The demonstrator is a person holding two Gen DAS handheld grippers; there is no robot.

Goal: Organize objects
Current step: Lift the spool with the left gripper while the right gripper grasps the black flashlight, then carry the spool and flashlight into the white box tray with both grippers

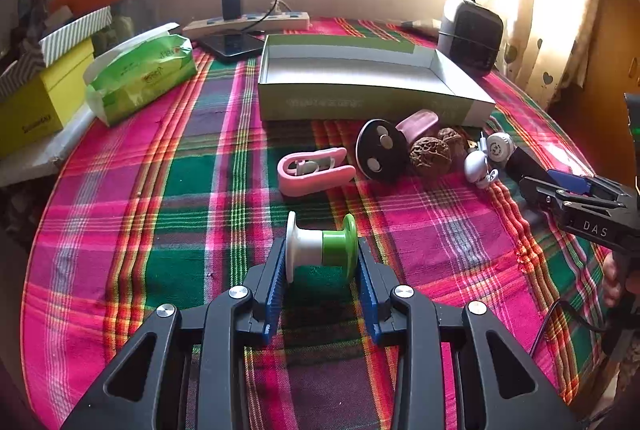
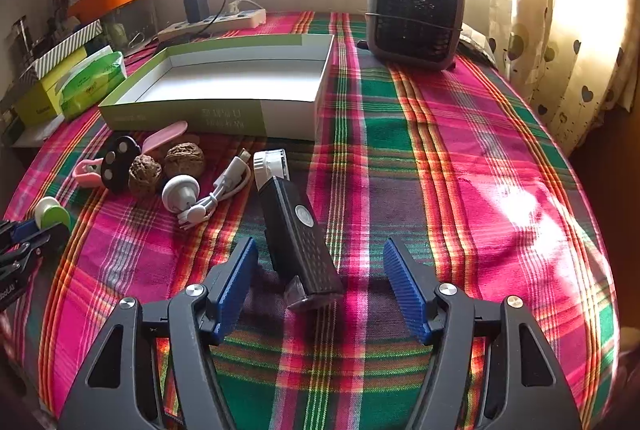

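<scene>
My left gripper (image 1: 322, 250) is shut on a white-and-green spool (image 1: 321, 247), its pads pressing both flanges just above the plaid cloth. The spool also shows in the right wrist view (image 2: 52, 216). My right gripper (image 2: 318, 260) is open, its fingers either side of a black flashlight (image 2: 298, 230) lying on the cloth. An open green-and-white box (image 1: 360, 86) (image 2: 224, 86) stands behind. In front of it lie a pink clip (image 1: 314, 170), a black disc (image 1: 380, 150), two walnuts (image 1: 430, 155), a pink spoon-like piece (image 1: 418, 124) and a white cable with plug (image 2: 208, 196).
A small heater (image 2: 416, 16) stands at the back right. A power strip with charger (image 1: 248, 20), a phone (image 1: 232, 46), a green tissue pack (image 1: 140, 78) and a yellow box (image 1: 40, 102) sit at the back left. Curtains hang at the right.
</scene>
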